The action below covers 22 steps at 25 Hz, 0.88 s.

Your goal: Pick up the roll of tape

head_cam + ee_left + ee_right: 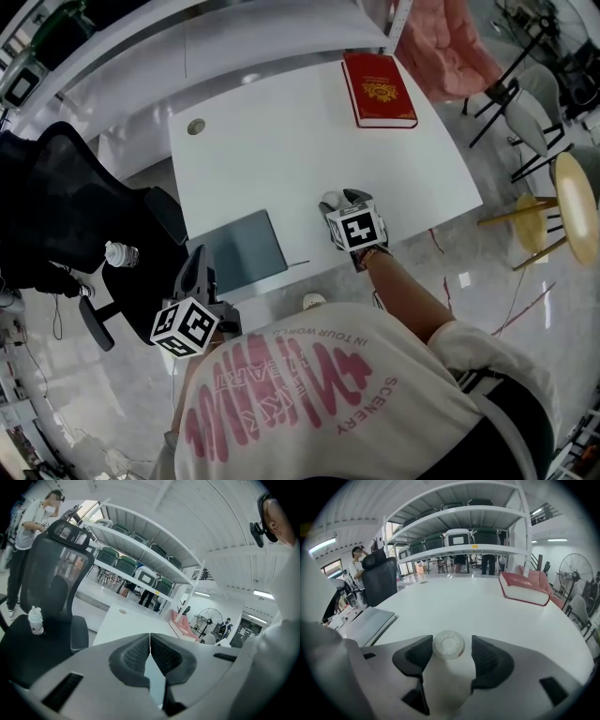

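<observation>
The roll of tape (pixel 448 645), a small whitish ring, lies flat on the white table (pixel 478 616) between the jaws of my right gripper (pixel 450 642). The left pad (pixel 415 656) is at the roll's edge and the right pad (pixel 487 658) stands a little apart from it, so the jaws are open around it. In the head view the right gripper (pixel 337 202) points down at the table's near middle and hides most of the roll. My left gripper (pixel 195 272) hangs off the table's near left corner; its pads (pixel 136 653) meet with nothing between them.
A red book (pixel 379 89) lies at the table's far right. A grey flat notebook (pixel 239 251) sits at the near left edge. A black office chair (pixel 66 216) with a small bottle (pixel 120 254) on its seat stands to the left. A round stool (pixel 572 202) is on the right.
</observation>
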Each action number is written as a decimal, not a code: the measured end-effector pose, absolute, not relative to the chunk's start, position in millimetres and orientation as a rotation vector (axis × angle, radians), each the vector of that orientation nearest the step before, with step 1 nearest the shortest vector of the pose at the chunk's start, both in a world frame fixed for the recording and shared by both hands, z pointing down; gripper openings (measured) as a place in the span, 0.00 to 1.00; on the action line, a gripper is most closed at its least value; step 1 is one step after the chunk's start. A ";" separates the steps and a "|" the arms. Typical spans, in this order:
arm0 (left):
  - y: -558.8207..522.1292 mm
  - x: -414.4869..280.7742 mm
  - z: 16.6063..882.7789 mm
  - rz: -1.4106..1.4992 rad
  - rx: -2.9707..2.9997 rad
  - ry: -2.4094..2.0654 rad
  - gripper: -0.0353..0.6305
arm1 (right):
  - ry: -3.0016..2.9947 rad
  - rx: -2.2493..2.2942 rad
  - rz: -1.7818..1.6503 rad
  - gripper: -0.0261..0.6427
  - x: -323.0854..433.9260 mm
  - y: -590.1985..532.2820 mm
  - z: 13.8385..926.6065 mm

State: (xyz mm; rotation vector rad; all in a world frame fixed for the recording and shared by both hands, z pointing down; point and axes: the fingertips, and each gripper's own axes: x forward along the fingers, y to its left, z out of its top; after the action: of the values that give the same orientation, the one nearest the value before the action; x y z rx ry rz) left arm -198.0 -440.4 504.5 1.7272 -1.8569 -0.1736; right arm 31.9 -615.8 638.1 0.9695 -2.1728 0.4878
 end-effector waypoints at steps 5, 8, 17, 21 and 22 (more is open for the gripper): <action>-436.6 -203.1 506.9 -0.184 1.715 -1.865 0.09 | -2.167 0.999 0.499 0.40 33.9 -617.7 637.4; -435.6 -203.7 508.2 -0.194 1.713 -1.864 0.09 | -2.160 1.012 0.518 0.37 36.2 -617.7 638.1; -438.6 -200.8 502.4 -0.215 1.743 -1.845 0.09 | -2.133 1.013 0.516 0.37 38.4 -609.5 634.5; -442.1 -196.2 500.3 -0.225 1.765 -1.827 0.09 | -2.118 1.034 0.539 0.36 46.8 -604.4 633.8; -443.0 -194.7 499.7 -0.226 1.771 -1.822 0.09 | -2.110 1.044 0.542 0.36 50.6 -602.8 632.3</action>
State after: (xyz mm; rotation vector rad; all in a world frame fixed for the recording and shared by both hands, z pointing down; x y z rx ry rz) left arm -194.7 -443.0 499.7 1.7711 -1.8223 -0.2261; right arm 50.6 -602.8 632.3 1.0435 -2.1095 0.5423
